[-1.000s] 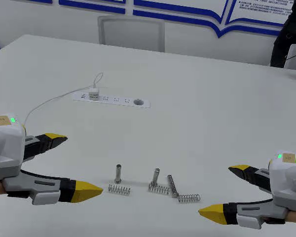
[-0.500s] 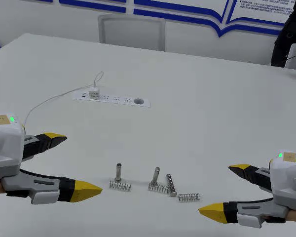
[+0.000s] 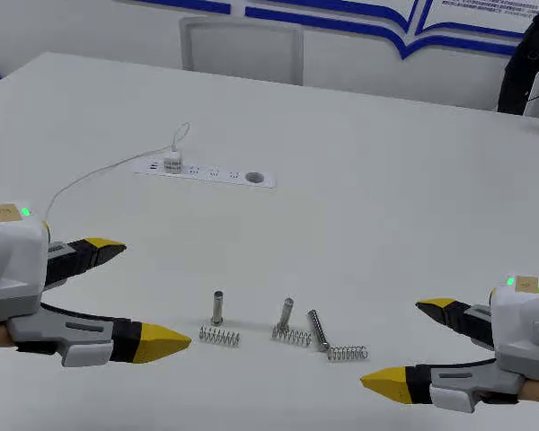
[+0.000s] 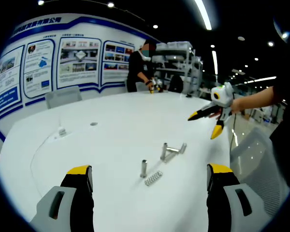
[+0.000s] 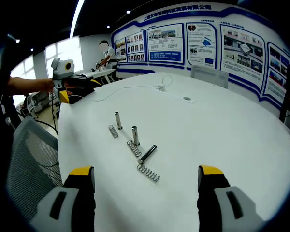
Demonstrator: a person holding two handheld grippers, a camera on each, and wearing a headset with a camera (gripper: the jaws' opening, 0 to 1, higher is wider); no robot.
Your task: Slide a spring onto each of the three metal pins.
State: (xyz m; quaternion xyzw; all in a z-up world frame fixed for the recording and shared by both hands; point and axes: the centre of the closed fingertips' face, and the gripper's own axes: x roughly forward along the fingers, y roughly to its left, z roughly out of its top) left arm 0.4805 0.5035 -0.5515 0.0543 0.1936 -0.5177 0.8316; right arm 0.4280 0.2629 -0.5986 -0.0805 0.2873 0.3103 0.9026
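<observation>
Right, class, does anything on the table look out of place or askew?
Yes: the right-hand pin lies on its side, while the left pin and the middle pin stand upright.

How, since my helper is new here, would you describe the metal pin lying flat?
On the white table, before the white power strip, three silver metal pins form a row. The rightmost pin lies flat; the left pin and middle pin stand upright.
</observation>
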